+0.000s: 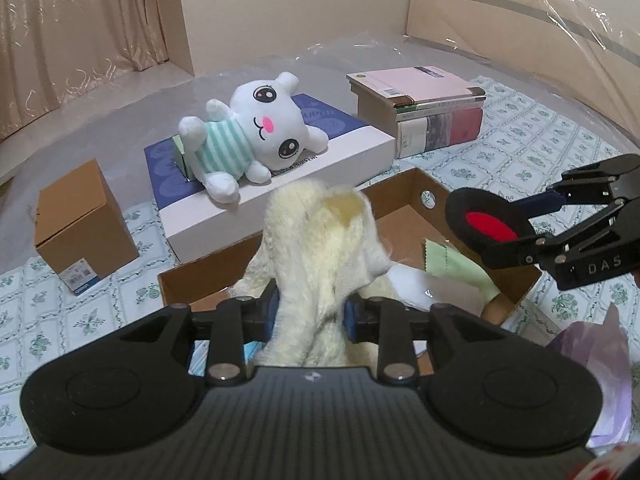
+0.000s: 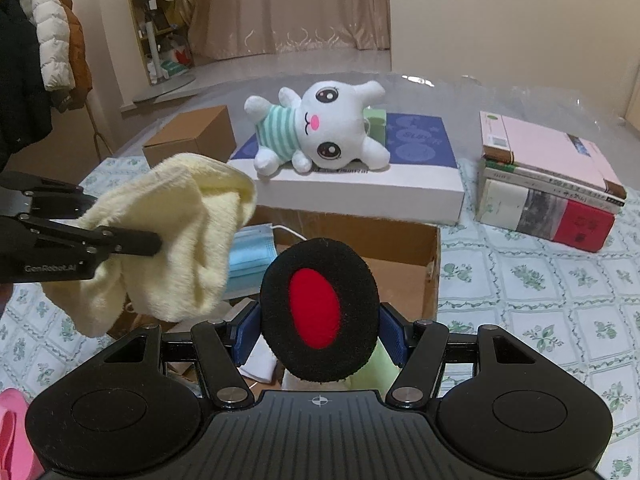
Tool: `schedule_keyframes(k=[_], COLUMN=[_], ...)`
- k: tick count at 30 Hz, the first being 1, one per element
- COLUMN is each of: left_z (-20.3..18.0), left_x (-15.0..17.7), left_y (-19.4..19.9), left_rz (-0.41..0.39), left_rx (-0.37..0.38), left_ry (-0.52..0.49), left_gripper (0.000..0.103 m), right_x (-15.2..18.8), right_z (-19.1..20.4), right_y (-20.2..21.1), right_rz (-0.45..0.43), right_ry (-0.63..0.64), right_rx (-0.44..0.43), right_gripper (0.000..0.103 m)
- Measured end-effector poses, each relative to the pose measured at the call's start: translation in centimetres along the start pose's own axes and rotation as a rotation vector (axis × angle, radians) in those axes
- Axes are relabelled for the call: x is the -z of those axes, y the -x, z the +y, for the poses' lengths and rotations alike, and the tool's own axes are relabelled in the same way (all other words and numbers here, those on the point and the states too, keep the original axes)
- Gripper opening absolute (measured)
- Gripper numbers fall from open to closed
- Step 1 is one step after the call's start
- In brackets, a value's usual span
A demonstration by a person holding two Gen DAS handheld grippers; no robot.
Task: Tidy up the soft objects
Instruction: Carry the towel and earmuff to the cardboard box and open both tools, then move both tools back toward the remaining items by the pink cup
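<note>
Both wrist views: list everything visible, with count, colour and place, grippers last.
Plush cat: one, white with a mint-striped shirt, lying on the flat box.
Flat box: one, white with a blue top, behind the open carton.
Open carton: one, brown, centre, holding a green cloth.
Face mask: one, blue, in the carton.
Small box: one, brown, on the left in the left wrist view.
Books: one stack, pink on top.
Towel: one, cream.
Ear pad: one, black with red centre.
Left gripper: shut on the towel.
Right gripper: shut on the ear pad.
</note>
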State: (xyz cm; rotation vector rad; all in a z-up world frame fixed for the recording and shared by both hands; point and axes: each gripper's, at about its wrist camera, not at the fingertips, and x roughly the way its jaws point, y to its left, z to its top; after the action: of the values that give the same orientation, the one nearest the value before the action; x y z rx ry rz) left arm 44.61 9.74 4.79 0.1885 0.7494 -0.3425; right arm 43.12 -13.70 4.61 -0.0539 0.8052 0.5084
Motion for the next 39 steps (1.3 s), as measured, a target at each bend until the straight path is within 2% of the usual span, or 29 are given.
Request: schedule_keyframes(k=[1, 3, 13, 22, 24, 25, 26, 28, 37, 39], left_z=[0.1, 0.2, 1.0, 0.7, 0.8, 0.8, 0.9, 0.9, 0.7, 0.3], left_x=[0.0, 0.0, 0.6, 1.0, 1.1, 1.1, 1.2, 1.4, 2.9, 3.5], left_y=[-0.2, 0.1, 2.4, 2.4, 2.3, 2.3, 2.4, 2.7, 7.5, 9.2], left_rz=[0.0, -0.015, -0.044, -0.048, -0.047, -0.046, -0.046, -0.051, -0.115, -0.132], left_rx=[-0.003, -0.016, -0.039, -0.034, -0.035, -0.035, -0.035, -0.04, -0.066, -0.082], left_ry=[0.0, 0.001, 0.023, 0.023, 0.027, 0.03, 0.033, 0.036, 0.08, 0.104], left_gripper=[0.035, 0.05, 0.051, 0.051, 0.051, 0.051, 0.052, 0.055, 0.062, 0.069], right_x=[0.1, 0.2, 0.5, 0.7, 0.5, 0.5, 0.4, 0.2, 0.9, 1.5], right_z=[0.0, -0.1, -0.8, -1.0, -1.4, -1.6, -1.9, -2.3, -1.8, -1.2], right_y=[-0.1, -0.2, 0.0, -0.4, -0.4, -0.4, -0.4, -0.1, 3.6, 5.2], right_rz=[0.004, 0.007, 0.013, 0.002, -0.011, -0.023, -0.032, -0.041, -0.052, -0.065], right_ry=[-0.001, -0.002, -0.03, -0.048, -0.064, -0.077, -0.094, -0.124, -0.155, -0.153], right_rx=[-0.001, 0.001, 0.017, 0.025, 0.013, 0.007, 0.003, -0.005, 0.007, 0.012], right_gripper=[0.062, 0.062, 0.062, 0.062, 0.065, 0.071, 0.077, 0.08, 0.081, 0.081])
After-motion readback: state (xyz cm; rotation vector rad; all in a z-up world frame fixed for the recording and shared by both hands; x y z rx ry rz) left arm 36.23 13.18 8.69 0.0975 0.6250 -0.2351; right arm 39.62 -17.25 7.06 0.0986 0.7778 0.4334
